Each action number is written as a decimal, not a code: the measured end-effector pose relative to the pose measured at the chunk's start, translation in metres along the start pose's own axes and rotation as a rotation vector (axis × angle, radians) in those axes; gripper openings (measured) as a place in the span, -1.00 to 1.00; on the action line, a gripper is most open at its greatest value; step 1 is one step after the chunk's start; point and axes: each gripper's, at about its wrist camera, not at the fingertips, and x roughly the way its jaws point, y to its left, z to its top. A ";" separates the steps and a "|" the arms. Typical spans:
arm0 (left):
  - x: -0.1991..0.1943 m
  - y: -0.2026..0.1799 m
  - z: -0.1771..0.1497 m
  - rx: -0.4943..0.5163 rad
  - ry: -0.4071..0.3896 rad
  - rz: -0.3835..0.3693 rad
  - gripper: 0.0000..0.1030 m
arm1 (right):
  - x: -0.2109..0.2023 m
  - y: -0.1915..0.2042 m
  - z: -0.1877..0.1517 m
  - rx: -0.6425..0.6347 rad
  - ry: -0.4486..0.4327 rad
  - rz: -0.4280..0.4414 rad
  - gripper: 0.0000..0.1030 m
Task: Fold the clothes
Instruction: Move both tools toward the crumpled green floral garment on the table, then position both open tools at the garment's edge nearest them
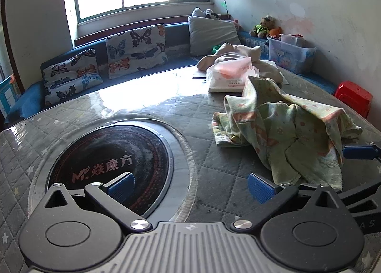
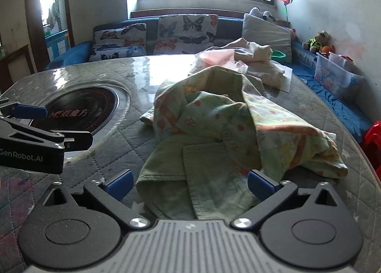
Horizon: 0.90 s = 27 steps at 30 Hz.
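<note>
- Sunlit sitting room: a quilted table (image 1: 147,116) under a glossy clear cover, a built-in hotplate (image 1: 112,168) sunk into it, butterfly cushions (image 1: 135,49) on the blue bench below the window at twelve o'clock.
- My left gripper (image 1: 190,183) hangs over the table with its jaws spread wide and nothing between them; the hotplate sits at my ten o'clock.
- My right gripper (image 2: 189,181) is spread too, low over the near hem of the green printed garment (image 2: 214,130), gripping nothing as far as I can judge.
- That garment lies crumpled at the middle of the table, at two o'clock from my left side and dead ahead at twelve from my right, with one flap turned over itself.
- Behind it, toward one o'clock, sit a tissue pack (image 1: 228,77) and a beige garment (image 1: 240,56), close enough to snag.
- My guess is the step in hand is a first grasp to spread it flat.
- To do that well, I would pinch a single layer at the near hem with the right, take the far edge with the left, then pull apart evenly, clear of the hotplate.
</note>
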 end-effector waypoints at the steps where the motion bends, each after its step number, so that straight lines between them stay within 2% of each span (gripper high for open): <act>1: 0.003 -0.018 0.006 0.004 0.000 0.003 1.00 | -0.001 0.000 0.000 0.001 0.003 -0.004 1.00; 2: 0.006 -0.037 0.012 0.007 0.000 0.007 1.00 | -0.002 0.001 -0.001 0.002 0.005 -0.009 1.00; 4: -0.010 0.043 -0.015 0.009 -0.016 -0.055 1.00 | -0.003 0.004 -0.002 0.003 0.011 -0.018 1.00; 11: -0.012 0.103 -0.039 0.041 -0.010 -0.116 1.00 | -0.008 0.010 -0.006 0.012 0.031 -0.039 0.99; 27: -0.012 0.096 -0.054 0.071 0.030 -0.148 1.00 | -0.015 0.007 -0.029 0.046 0.074 -0.069 1.00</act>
